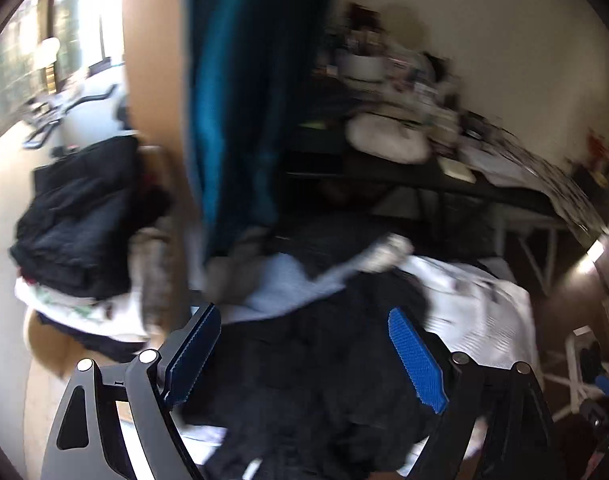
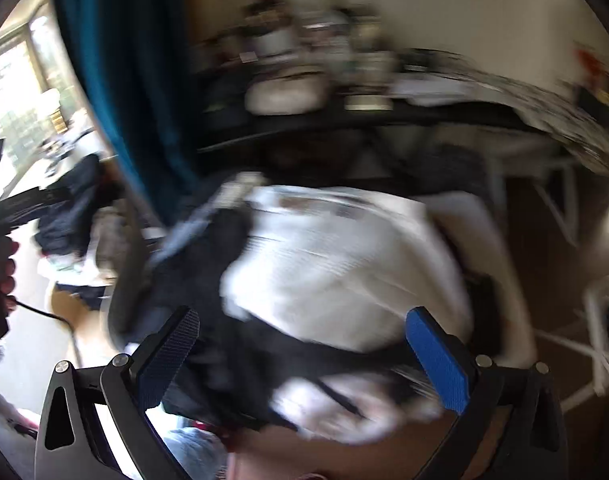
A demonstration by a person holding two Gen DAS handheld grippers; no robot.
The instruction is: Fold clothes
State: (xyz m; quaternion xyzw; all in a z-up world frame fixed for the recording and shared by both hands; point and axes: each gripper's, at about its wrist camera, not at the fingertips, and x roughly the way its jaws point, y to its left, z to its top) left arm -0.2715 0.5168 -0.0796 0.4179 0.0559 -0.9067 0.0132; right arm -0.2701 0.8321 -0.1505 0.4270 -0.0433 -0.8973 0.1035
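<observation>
Both views are motion-blurred. My left gripper (image 1: 304,324) hangs open over a heap of loose clothes: a black garment (image 1: 324,368) lies below its blue pads, a pale blue one (image 1: 276,288) behind it, a white one (image 1: 476,304) to the right. Nothing sits between the fingers. A stack of dark and white clothes (image 1: 80,232) rests on a brown surface at the left. My right gripper (image 2: 300,328) is open above the same heap, over the white garment (image 2: 336,264) and the black garment (image 2: 208,320). Its jaws are empty too.
A teal curtain (image 1: 232,92) hangs behind the heap. A dark cluttered table (image 1: 416,176) with white items stands at the back against a cream wall. White frame legs (image 1: 572,372) show at the right. A hand (image 2: 6,268) holding the other gripper appears at the left edge.
</observation>
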